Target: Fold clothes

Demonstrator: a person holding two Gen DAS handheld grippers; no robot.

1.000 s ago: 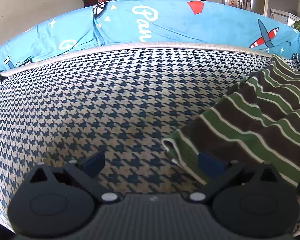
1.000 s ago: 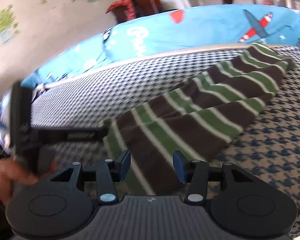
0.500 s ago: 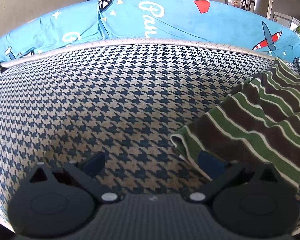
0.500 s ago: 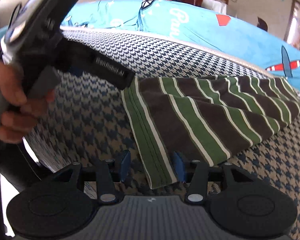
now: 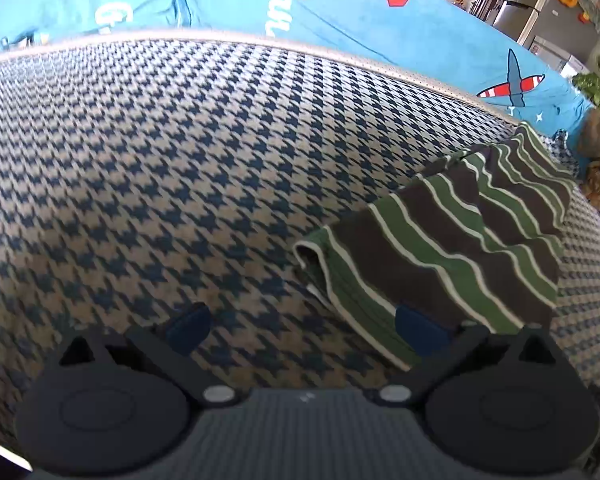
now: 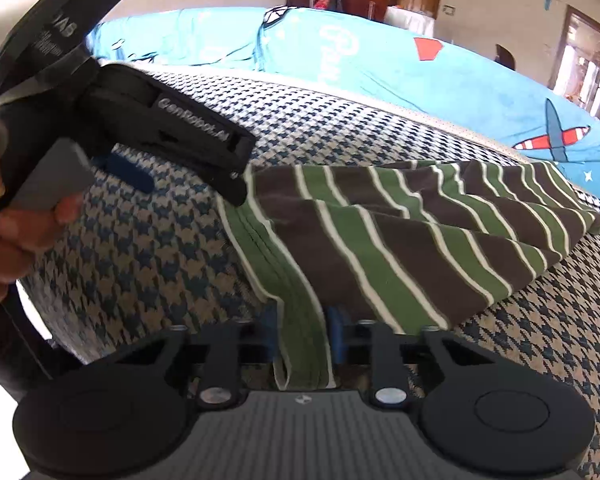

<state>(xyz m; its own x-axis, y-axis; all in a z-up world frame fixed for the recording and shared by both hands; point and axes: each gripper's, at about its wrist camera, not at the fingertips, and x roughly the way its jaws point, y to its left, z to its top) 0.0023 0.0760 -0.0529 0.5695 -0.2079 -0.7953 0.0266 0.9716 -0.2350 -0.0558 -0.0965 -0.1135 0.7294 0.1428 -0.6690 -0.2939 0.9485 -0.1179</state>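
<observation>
1. Your right gripper [image 6: 302, 338] is pinching the green hem of the striped garment [image 6: 404, 232]; its blue pads are pressed against the fabric from both sides.
2. Your left gripper [image 5: 304, 326] is spread wide. One blue pad sits over the bare houndstooth cover [image 5: 160, 168], the other over the near edge of the striped garment [image 5: 440, 248]. Nothing lies between them but the cover.
3. The garment, brown and green with thin white stripes, lies folded on the houndstooth cover, on its right side as seen from your left wrist camera, reaching back close to the cover's pale piped edge.
4. Behind that edge lies a blue sheet [image 6: 400, 68] printed with a plane and white lettering.
5. From the right wrist camera, your hand [image 6: 4, 224] grips the left gripper's handle.
6. No container shows in either view.
</observation>
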